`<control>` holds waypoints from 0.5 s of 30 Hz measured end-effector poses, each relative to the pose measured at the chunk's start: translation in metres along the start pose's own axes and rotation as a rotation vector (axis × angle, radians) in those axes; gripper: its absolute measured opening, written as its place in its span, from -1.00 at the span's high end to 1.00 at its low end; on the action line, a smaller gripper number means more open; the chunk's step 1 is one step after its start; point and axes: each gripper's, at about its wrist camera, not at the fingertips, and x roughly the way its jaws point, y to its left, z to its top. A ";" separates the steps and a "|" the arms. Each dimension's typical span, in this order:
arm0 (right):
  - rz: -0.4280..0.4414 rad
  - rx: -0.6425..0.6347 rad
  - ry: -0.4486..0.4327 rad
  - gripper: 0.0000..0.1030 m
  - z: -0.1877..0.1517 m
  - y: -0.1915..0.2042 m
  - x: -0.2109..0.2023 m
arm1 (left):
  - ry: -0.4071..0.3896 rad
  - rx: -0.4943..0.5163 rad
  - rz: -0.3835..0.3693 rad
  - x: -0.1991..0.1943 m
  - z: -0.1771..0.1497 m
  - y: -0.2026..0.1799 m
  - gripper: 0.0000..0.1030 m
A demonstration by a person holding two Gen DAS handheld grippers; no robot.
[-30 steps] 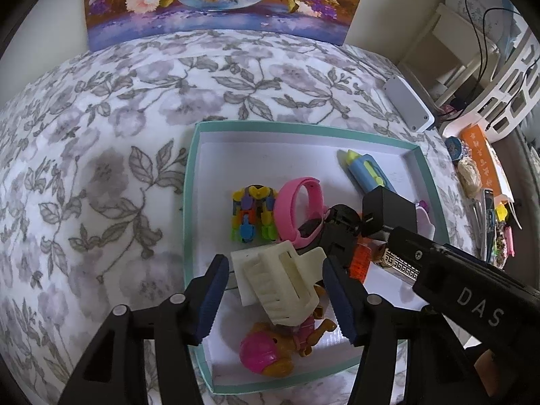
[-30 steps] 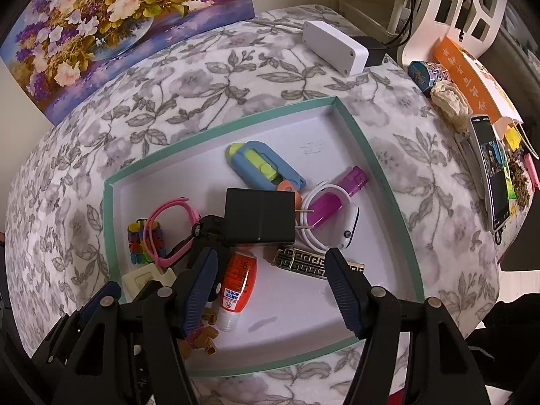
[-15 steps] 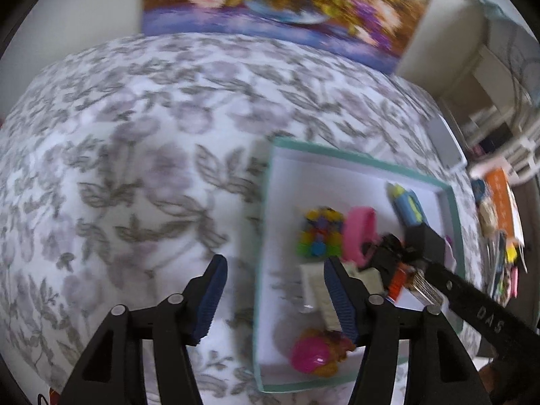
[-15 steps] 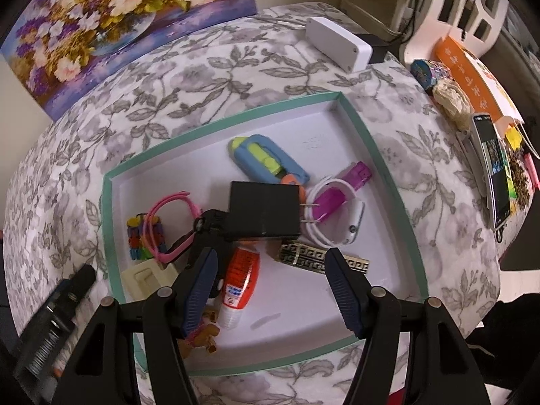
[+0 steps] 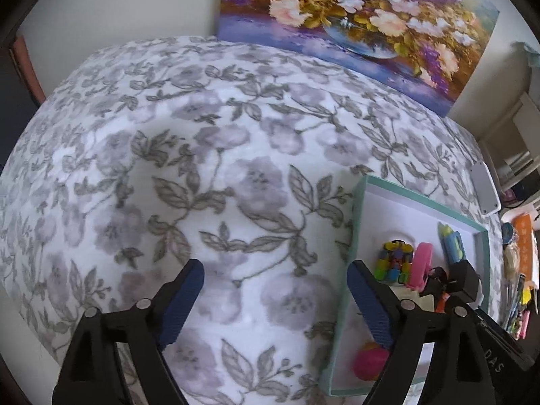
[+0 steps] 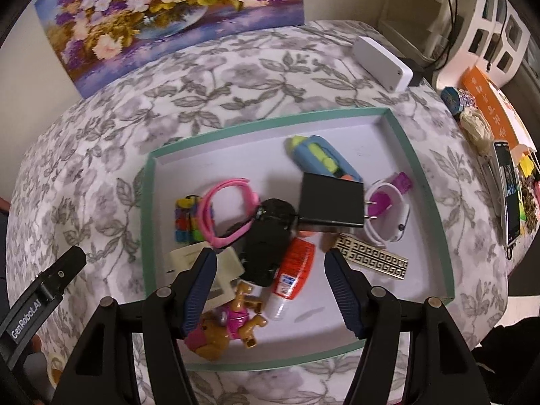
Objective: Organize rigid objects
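The left gripper (image 5: 275, 298) is spread wide and empty over the floral cloth (image 5: 209, 182), with the teal-rimmed tray (image 5: 357, 222) off at its three o'clock (the right finger overlaps the tray's near wall). The right gripper (image 6: 268, 281) also gapes, gripping nothing, above the tray's clutter: the red-and-white glue bottle (image 6: 293, 271) lies between its fingers, the black charger (image 6: 330, 204) at twelve o'clock, and the cream plastic block (image 6: 189, 257) at nine o'clock.

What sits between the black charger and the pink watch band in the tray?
In the right wrist view, a black toy car lies between the black charger and the pink watch band, touching both.
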 end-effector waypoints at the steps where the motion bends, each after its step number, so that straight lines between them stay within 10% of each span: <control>1: -0.001 -0.010 -0.004 -0.32 -0.002 0.003 0.000 | -0.003 -0.001 0.002 -0.001 0.000 0.001 -0.95; 15: -0.001 -0.076 -0.041 -0.71 -0.020 0.016 -0.006 | -0.053 0.014 0.062 -0.014 -0.018 0.019 -1.00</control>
